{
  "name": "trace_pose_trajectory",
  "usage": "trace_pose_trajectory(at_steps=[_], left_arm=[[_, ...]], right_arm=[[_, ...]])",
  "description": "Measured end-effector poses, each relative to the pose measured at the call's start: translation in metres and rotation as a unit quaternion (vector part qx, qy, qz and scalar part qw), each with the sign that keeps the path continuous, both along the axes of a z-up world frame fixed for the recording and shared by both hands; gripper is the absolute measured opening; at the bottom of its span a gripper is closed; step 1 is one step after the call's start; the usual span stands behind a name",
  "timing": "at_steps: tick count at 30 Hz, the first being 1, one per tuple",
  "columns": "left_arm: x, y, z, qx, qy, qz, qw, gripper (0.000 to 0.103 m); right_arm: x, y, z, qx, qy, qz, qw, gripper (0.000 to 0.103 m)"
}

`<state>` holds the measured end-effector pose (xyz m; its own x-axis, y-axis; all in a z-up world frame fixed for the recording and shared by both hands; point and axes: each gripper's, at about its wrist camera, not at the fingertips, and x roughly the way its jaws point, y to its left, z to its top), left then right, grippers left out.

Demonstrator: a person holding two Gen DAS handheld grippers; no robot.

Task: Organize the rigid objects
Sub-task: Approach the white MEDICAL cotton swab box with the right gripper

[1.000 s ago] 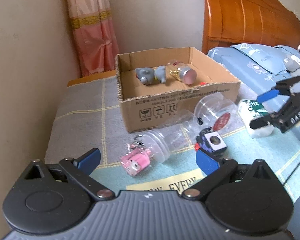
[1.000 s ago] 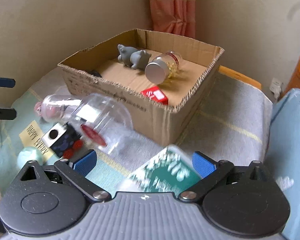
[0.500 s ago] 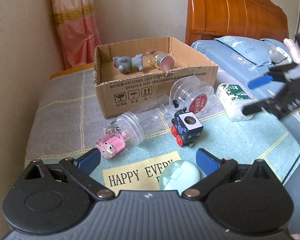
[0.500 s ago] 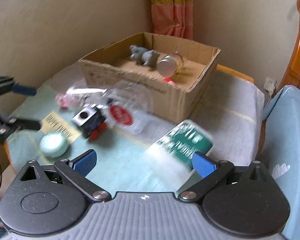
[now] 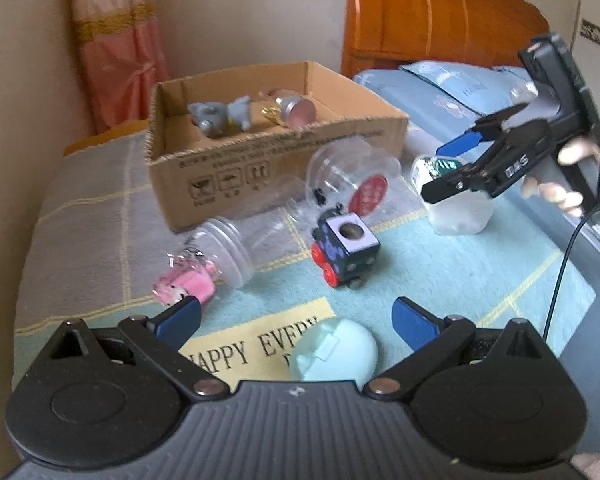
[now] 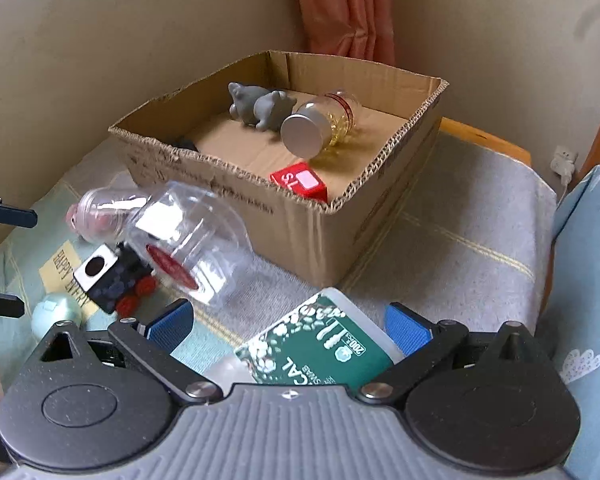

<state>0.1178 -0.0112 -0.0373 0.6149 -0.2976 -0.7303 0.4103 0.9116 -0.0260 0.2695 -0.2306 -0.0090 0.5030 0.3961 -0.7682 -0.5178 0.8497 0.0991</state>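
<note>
The right tool point(image 6: 288, 328), jaws wide and empty, had closed back in around the green-labelled bottle point(image 6: 320, 348) at lower centre; the left tool point(image 5: 296, 316) hung open, empty.

- The left wrist view looked low across the table from its near edge, toward the cardboard box point(image 5: 260, 136) and the headboard point(image 5: 432, 20) behind.
- The right wrist view looked down from the table's right edge, close over the green-labelled bottle point(image 6: 320, 348), facing the box point(image 6: 292, 184) and the curtained corner.
- Both views shared the box, the clear plastic jar point(image 5: 352, 184) point(image 6: 188, 240) and the toy train point(image 5: 346, 248) point(image 6: 112, 280).
- Each view caught the other gripper at its edge.
</note>
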Motion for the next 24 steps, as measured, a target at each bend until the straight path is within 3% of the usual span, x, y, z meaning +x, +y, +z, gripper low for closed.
trace_pose_trajectory(at_steps=[7, 17, 24], left_arm=[[-0.005, -0.006, -0.018, 0.027, 0.006, -0.052, 0.9982, 0.101], [-0.003, -0.006, -0.041, 0.024, 0.046, -0.104, 0.9932, 0.101], [-0.004, -0.006, -0.043, 0.033, 0.039, -0.136, 0.9894, 0.102]], right_arm=[[-0.044, -0.003, 0.006, 0.029, 0.032, -0.024, 0.999, 0.103], [-0.102, 0.020, -0.012, 0.009, 0.008, -0.123, 0.992, 0.103], [-0.111, 0.032, -0.028, -0.013, 0.002, -0.188, 0.982, 0.103]])
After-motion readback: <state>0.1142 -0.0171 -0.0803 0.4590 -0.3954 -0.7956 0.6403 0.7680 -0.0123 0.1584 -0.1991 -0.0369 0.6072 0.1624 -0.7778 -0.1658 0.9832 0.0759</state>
